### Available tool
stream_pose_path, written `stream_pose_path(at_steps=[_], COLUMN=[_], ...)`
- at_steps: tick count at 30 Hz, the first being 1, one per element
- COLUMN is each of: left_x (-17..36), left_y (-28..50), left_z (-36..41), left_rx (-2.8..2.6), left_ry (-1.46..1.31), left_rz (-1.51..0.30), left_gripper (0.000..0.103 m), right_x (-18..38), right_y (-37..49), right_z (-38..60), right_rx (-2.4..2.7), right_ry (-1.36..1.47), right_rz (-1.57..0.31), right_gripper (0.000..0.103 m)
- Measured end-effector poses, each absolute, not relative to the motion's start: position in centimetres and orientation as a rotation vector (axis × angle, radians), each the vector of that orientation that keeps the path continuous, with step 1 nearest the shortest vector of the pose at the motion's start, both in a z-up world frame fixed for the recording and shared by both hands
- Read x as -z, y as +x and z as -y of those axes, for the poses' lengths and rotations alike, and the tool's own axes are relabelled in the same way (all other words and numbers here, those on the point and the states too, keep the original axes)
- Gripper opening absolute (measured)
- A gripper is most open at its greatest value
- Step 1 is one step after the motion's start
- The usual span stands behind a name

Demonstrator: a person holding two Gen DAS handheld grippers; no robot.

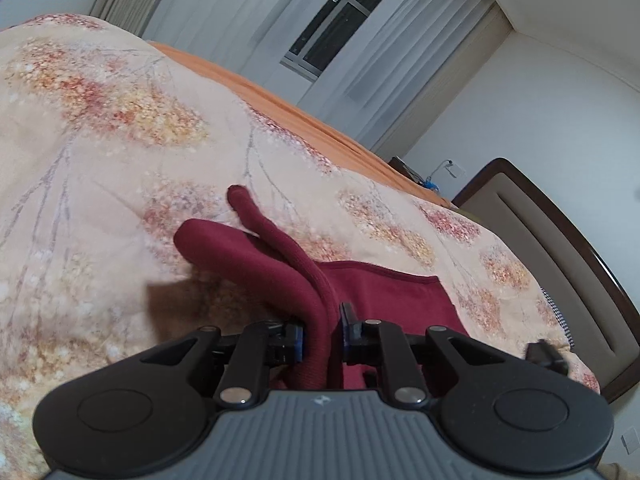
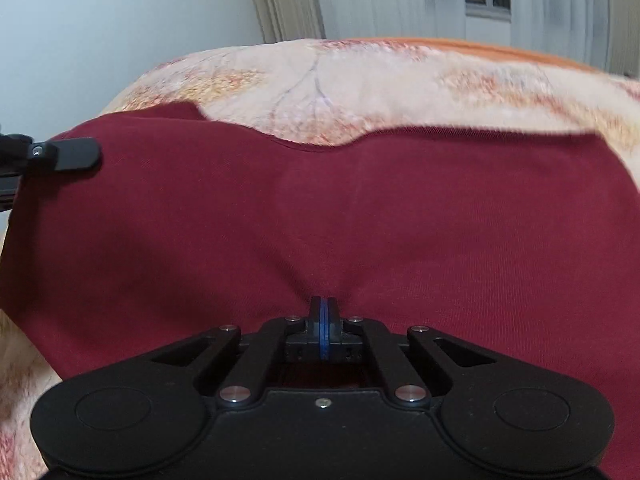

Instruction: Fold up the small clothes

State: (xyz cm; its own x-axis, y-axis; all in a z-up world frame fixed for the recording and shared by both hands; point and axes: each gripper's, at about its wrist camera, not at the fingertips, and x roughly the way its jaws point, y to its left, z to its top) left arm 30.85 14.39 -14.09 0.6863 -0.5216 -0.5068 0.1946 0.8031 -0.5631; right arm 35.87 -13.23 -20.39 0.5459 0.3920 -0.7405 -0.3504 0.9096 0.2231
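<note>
The dark red garment [image 2: 360, 208] lay spread on the bed's floral cover [image 1: 100, 152], filling the middle and lower part of the right wrist view, its far hem running across the frame below the cover's pale pattern. In the left wrist view we saw a bunched ridge of the same cloth rising from the lower centre toward the middle, with a rounded flap lower left of centre and a flat panel to the right.

We had the left gripper [image 1: 322, 330] with its jaws drawn nearly together, pinching that ridge of cloth between the blue pads; we judged this grip was there to lift one edge off the bed so it could be carried over for a fold.

The right gripper [image 2: 324, 330] had its jaws fully closed, blue pads touching at lower centre. Cloth puckered toward the tips, so it probably held a thin pinch of fabric, though we could not see any between the pads. We read it as gripping the near edge to match the other hand.

A black finger [image 2: 76, 154] of the left gripper showed at the left edge of the right wrist view, over the garment's left side.

Beyond the bed: an orange sheet [image 1: 288, 108], white curtains [image 1: 400, 60], a dark window [image 1: 348, 20] at upper centre, and a padded headboard [image 1: 560, 264] at right.
</note>
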Motion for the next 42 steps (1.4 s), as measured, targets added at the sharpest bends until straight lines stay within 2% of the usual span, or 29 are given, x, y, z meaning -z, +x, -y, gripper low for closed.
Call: stream_pose_path(at_steps=[1, 3, 6, 14, 19, 24, 26, 28, 30, 34, 36, 39, 42], left_x=[13.9, 13.1, 11.6, 10.0, 14.1, 16.1, 15.8, 14.8, 13.5, 11.0, 10.4, 11.1, 13.6], left_y=[30.7, 30.7, 31.0, 32.6, 34.2, 33.7, 33.3, 32.7, 32.0, 29.9, 28.8, 27.5, 27.1], left_z=[-13.8, -12.9, -11.3, -2.5, 3.4, 5.9, 5.5, 4.8, 4.2, 2.4, 0.4, -3.1, -6.5], left_rx=[0.419, 0.424, 0.432, 0.459, 0.438, 0.43, 0.445, 0.481, 0.518, 0.53, 0.498, 0.415, 0.339], left_ry=[-0.478, -0.45, -0.41, -0.223, -0.097, -0.05, -0.086, -0.154, -0.196, -0.236, -0.285, -0.359, -0.434], left_rz=[-0.707, -0.7, -0.695, -0.742, -0.859, -0.872, -0.863, -0.85, -0.821, -0.722, -0.668, -0.616, -0.643], left_gripper=[0.017, 0.017, 0.017, 0.017, 0.017, 0.019, 0.029, 0.048, 0.054, 0.054, 0.056, 0.068, 0.069], right_x=[20.2, 19.6, 18.8, 18.2, 18.2, 18.7, 18.9, 19.1, 19.4, 19.3, 19.1, 18.8, 18.5], right_y=[35.9, 35.1, 32.9, 29.8, 27.8, 27.2, 27.2, 26.9, 26.9, 26.8, 26.9, 27.8, 29.3], right_z=[13.7, 15.1, 17.3, 22.3, 24.7, 26.2, 26.3, 26.5, 26.5, 26.5, 26.8, 27.6, 28.2], right_rx=[-0.44, -0.474, -0.498, -0.469, -0.452, -0.452, -0.454, -0.455, -0.453, -0.447, -0.449, -0.466, -0.469], right_ry=[0.095, 0.206, 0.278, 0.413, 0.425, 0.445, 0.452, 0.452, 0.452, 0.471, 0.51, 0.648, 0.789], right_rz=[-0.885, -0.853, -0.805, -0.763, -0.763, -0.775, -0.779, -0.786, -0.792, -0.803, -0.806, -0.807, -0.789], right_gripper=[0.0, 0.011, 0.015, 0.016, 0.016, 0.016, 0.016, 0.017, 0.017, 0.019, 0.026, 0.029, 0.031])
